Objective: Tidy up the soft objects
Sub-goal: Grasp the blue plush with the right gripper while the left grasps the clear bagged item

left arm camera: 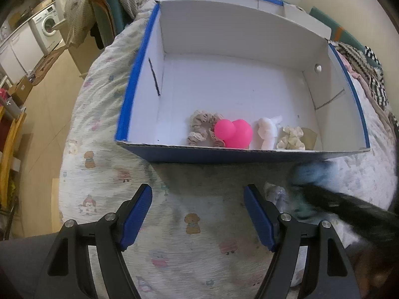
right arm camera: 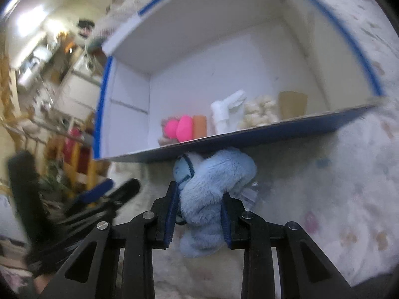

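Right gripper [right arm camera: 199, 214] clamped on blue plush toy [right arm camera: 212, 186] just outside box [right arm camera: 249, 134] front wall, left gripper [left arm camera: 198, 214] wide and idle; could snag toy on that rim if lifted too low.

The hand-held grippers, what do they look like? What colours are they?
Each hand-held gripper, left and right, is a black plastic frame with triangle-shaped cut-outs and round silver bolts at the joints. The two fingers carry flat blue ribbed pads on their inner sides. No cables, labels or sleeves show.
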